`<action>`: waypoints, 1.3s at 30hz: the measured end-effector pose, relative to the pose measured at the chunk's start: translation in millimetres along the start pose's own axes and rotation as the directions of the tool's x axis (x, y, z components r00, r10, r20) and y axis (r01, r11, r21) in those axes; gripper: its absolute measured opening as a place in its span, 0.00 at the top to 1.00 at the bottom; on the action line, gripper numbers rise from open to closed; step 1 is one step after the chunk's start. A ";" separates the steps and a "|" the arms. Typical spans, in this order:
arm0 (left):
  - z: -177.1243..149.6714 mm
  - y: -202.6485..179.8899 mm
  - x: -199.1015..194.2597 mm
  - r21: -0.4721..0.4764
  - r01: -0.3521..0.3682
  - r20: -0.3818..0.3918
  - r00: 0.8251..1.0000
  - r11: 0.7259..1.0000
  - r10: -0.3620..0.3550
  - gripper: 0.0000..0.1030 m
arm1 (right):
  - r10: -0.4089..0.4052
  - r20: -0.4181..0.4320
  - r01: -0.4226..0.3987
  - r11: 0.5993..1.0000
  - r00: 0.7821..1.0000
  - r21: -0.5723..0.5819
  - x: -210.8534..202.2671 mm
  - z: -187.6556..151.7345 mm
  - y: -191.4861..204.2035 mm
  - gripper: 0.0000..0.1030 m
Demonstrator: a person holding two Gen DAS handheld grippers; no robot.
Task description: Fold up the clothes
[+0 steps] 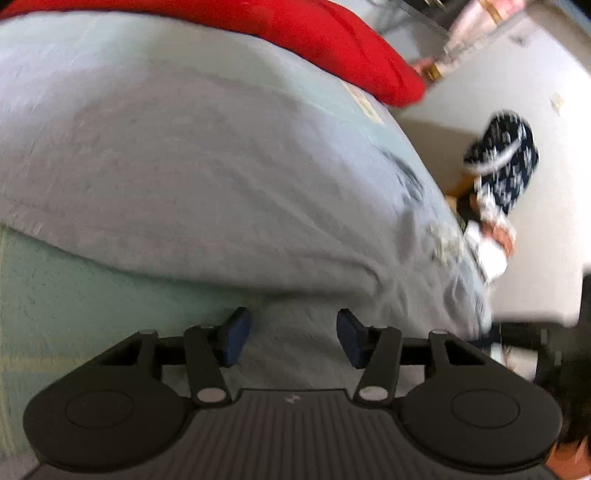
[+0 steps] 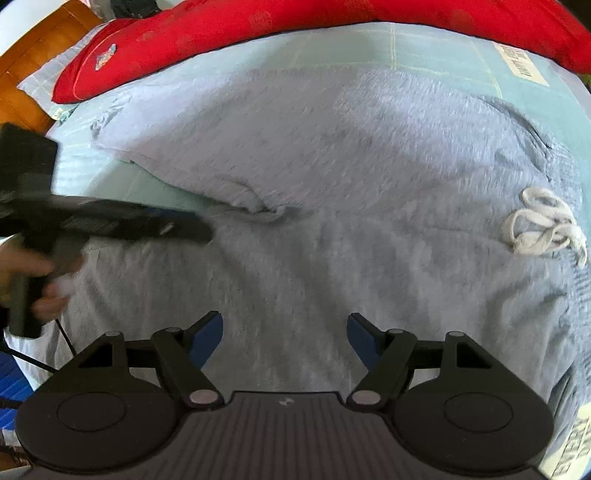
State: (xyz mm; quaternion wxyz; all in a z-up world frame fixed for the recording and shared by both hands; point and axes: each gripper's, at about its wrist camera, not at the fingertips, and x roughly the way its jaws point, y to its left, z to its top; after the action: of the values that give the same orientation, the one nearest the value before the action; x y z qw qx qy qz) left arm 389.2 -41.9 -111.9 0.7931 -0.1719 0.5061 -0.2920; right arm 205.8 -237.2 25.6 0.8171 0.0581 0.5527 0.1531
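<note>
Left wrist view: left gripper (image 1: 293,338) about half open, nothing between the pads, low over the near hem of the grey sweatpants (image 1: 207,173) spread on the bed (image 1: 74,295). Risk: pinching the green sheet along with the hem.

Right wrist view: right gripper (image 2: 285,341) wide open, empty, above the fabric. White drawstring (image 2: 543,225) loose at right; it may snag or bunch in a fold.

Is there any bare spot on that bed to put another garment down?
Little. A strip of pale green sheet runs between the grey sweatpants and the red pillow. Another bare patch lies beside the trouser leg near the left hand-held gripper. The middle is all sweatpants, drawstring included.
</note>
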 end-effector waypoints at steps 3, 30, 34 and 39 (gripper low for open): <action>12.7 4.4 -13.3 0.014 -0.004 0.004 1.000 1.000 0.004 0.49 | -0.021 0.004 0.021 0.999 1.000 0.026 -1.1 -7.1 10.3 0.22; -144.9 64.8 -143.0 -0.309 -0.211 0.067 0.968 0.927 0.242 0.33 | -0.101 -0.016 0.097 0.980 0.995 -0.171 41.4 -76.2 79.0 0.00; -153.1 72.2 -137.2 -0.337 -0.132 0.134 0.973 0.932 0.187 0.09 | -0.100 -0.002 0.098 0.973 0.995 -0.211 39.5 -81.2 79.7 0.00; -149.6 64.9 -136.7 -0.327 -0.163 0.143 0.965 0.931 0.219 0.12 | -0.116 0.001 0.113 0.967 0.993 -0.229 40.0 -77.0 75.8 0.00</action>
State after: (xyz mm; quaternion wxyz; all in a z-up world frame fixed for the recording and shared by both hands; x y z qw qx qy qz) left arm 229.5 98.7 -116.9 0.8223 -0.2704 0.4877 -0.1131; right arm 134.5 -158.6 -19.2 0.8225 -0.0695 0.5387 0.1686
